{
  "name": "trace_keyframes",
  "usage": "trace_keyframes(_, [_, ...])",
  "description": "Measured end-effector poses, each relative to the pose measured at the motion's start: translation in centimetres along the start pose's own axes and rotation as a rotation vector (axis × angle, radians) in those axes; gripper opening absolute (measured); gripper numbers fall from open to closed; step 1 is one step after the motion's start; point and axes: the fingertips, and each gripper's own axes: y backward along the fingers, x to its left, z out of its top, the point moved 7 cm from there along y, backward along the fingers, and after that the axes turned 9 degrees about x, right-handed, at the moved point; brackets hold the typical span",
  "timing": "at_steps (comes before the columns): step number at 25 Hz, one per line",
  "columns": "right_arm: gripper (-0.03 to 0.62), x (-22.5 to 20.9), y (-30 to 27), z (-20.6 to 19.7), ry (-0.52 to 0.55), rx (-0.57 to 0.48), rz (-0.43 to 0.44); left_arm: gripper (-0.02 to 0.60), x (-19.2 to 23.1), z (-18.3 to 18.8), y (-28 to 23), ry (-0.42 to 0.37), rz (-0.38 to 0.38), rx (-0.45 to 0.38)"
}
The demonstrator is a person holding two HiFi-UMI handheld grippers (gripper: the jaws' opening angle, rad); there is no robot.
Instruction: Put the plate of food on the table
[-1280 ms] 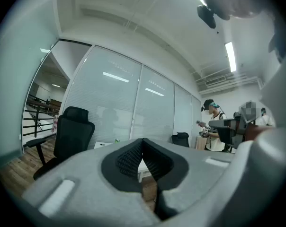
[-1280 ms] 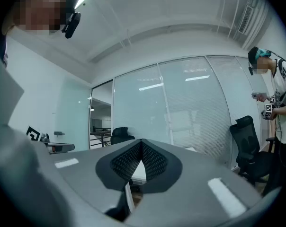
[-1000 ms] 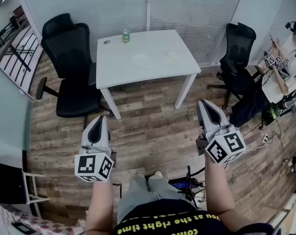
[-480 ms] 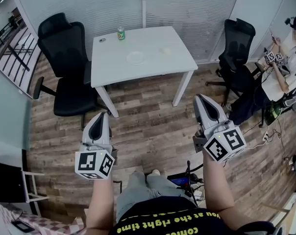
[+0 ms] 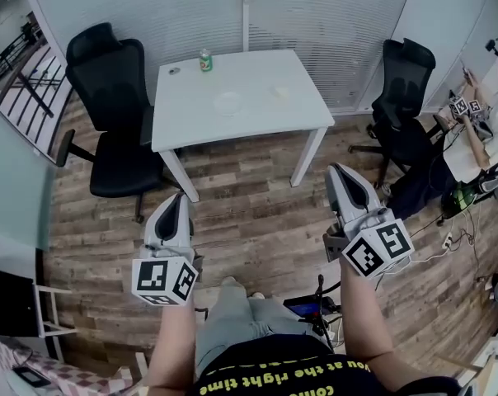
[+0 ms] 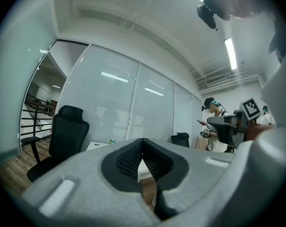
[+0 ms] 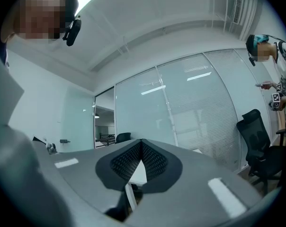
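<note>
The white table (image 5: 232, 97) stood against the glass wall (image 5: 315, 15), and a pale round plate (image 5: 229, 101) lay near its middle; whether anything lay on the plate was too small to tell. A green can (image 5: 205, 60) stood at the table's far edge, left of the plate, with a small dark round thing (image 5: 174, 70) further left. A small pale thing (image 5: 279, 91) lay on the table to the right of the plate. A black office chair (image 5: 113, 110) stood at the table's left side and another black chair (image 5: 404, 89) at its right side, with a seated person (image 5: 484, 130) beyond that one. The left gripper (image 5: 176, 203) and the right gripper (image 5: 338, 176) were held over the wood floor (image 5: 257, 213) on the near side of the table, well apart from it, both pointing toward it. Each had its jaws closed together with nothing between them
</note>
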Motion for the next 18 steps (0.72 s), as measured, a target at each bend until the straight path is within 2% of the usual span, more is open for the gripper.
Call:
trace_keyframes(3, [0.006, -0.7, -0.7, -0.1, -0.005, 0.003, -0.006, 0.000, 0.3, 0.0, -0.9, -0.010, 0.008, 0.004])
trace_keyframes(7, [0.006, -1.9, -2.0, -0.2, -0.008, 0.017, -0.011, 0.000, 0.4, 0.2, -2.5, -0.079, 0.025, 0.018])
trace_keyframes(18, [0.006, -5.3, -9.3, 0.1, -0.007, 0.030, -0.054, 0.000, 4.1, 1.4, -10.9, -0.072, -0.048, 0.023])
